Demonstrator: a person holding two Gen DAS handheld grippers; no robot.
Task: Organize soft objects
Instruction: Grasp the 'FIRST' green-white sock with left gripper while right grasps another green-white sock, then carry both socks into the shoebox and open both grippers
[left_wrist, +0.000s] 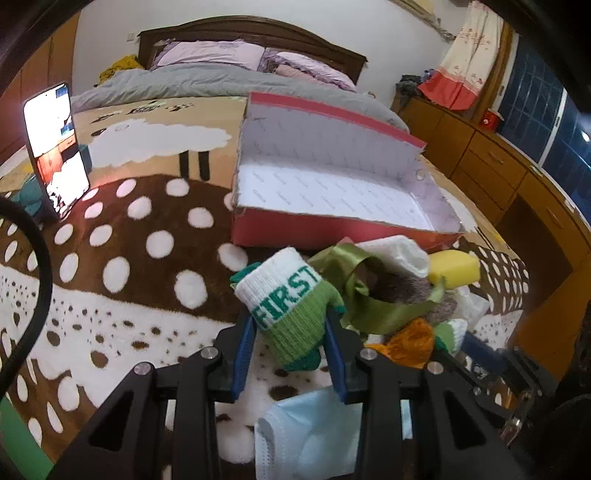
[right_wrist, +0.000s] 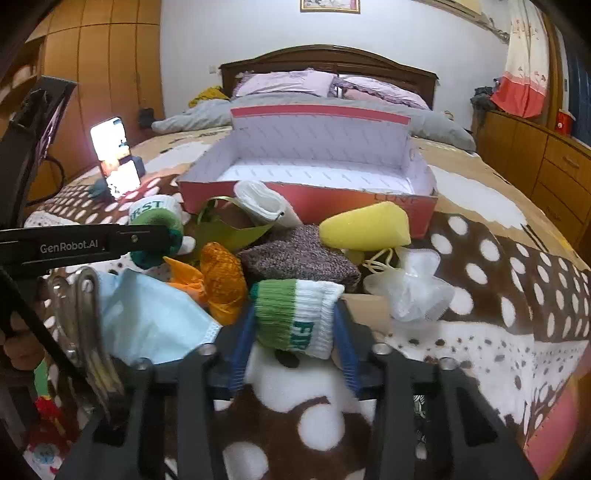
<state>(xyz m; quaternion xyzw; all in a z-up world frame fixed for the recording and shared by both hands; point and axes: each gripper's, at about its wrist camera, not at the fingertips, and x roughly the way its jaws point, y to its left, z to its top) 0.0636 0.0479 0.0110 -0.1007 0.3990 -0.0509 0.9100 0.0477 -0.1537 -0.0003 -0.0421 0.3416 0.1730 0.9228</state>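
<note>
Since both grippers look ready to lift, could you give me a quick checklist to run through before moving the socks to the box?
1. Left gripper shut on left sock: ok.
2. Right gripper shut on right sock: ok.
3. Red box open, floor bare: ok.
4. Green ribbon free of left sock: cannot tell.
5. Face mask outside the right jaws: ok.

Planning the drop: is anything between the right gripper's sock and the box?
Yes. The grey sock, yellow sponge and white cloth lie between the green sock and the box.
</note>
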